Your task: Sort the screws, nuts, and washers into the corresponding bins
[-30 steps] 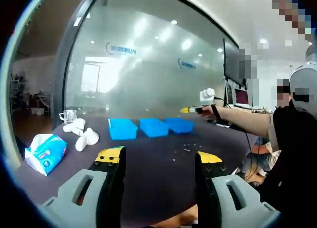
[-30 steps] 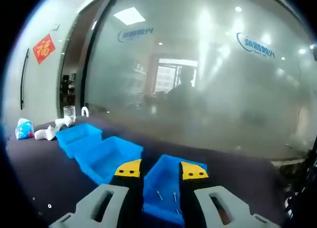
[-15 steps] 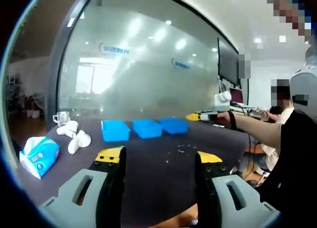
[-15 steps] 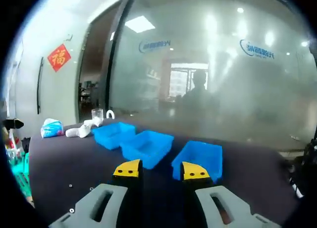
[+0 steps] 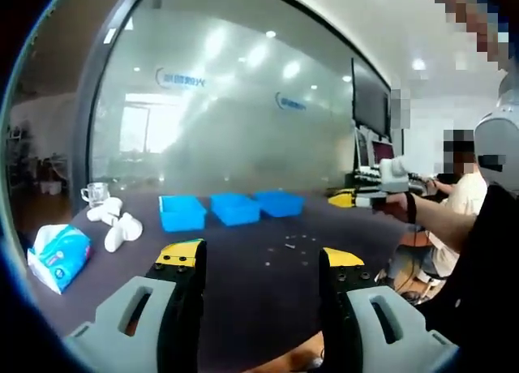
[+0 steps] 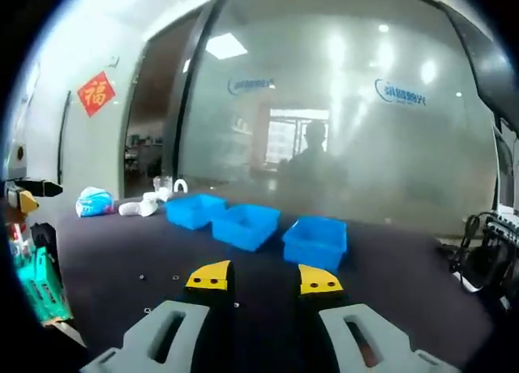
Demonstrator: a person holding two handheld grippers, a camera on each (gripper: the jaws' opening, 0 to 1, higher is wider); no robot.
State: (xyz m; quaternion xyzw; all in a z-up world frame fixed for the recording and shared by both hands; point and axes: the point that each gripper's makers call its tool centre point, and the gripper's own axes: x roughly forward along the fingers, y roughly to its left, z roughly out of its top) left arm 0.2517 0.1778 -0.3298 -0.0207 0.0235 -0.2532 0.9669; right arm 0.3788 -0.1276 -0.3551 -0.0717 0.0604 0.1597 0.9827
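Note:
Three blue bins stand in a row on the dark table: the left bin (image 5: 181,212), middle bin (image 5: 235,207) and right bin (image 5: 280,202). Small screws, nuts and washers (image 5: 292,243) lie scattered in front of them. My left gripper (image 5: 259,255) hovers low over the near table edge, open and holding nothing. A hand carries my right gripper (image 5: 355,199) in from the right, off past the bins. In the right gripper view, my right gripper (image 6: 264,278) is open and holding nothing, well back from the bins (image 6: 243,225), with loose hardware (image 6: 174,277) on the table to its left.
A tissue pack (image 5: 57,255), white lumpy objects (image 5: 117,223) and a glass cup (image 5: 95,193) sit at the table's left end. A person (image 5: 466,227) sits at the right. Cables (image 6: 478,251) lie at the table's right end. A frosted glass wall (image 6: 324,130) stands behind.
My right gripper has drawn back from right over the bins to well clear of them, moving rightward in the left gripper view. The left gripper has barely moved.

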